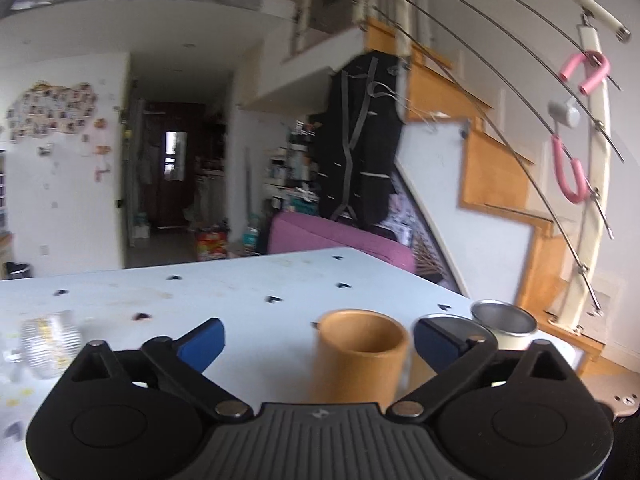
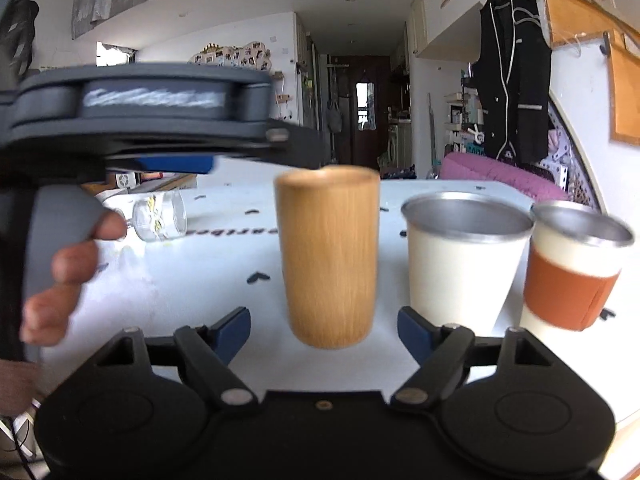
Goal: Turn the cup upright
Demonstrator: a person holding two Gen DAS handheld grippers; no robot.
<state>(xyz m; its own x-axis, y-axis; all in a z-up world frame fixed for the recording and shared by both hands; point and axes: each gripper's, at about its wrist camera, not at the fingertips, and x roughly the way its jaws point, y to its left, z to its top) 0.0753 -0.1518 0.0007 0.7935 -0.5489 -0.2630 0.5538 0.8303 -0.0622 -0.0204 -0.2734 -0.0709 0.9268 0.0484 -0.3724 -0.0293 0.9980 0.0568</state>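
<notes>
Wood cup (image 2: 328, 256) upright. Left gripper (image 1: 316, 340) wide, straddling cup, not gripping. Right gripper (image 2: 324, 330) wide, empty. Risk: retreating finger clips rim, tips cup into steel cup (image 2: 464, 260).

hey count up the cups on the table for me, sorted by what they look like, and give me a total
Wooden cup: 1
White metal-rimmed cup: 1
Metal-rimmed cup with orange sleeve: 1
Clear glass lying on its side: 1
Total: 4
</notes>
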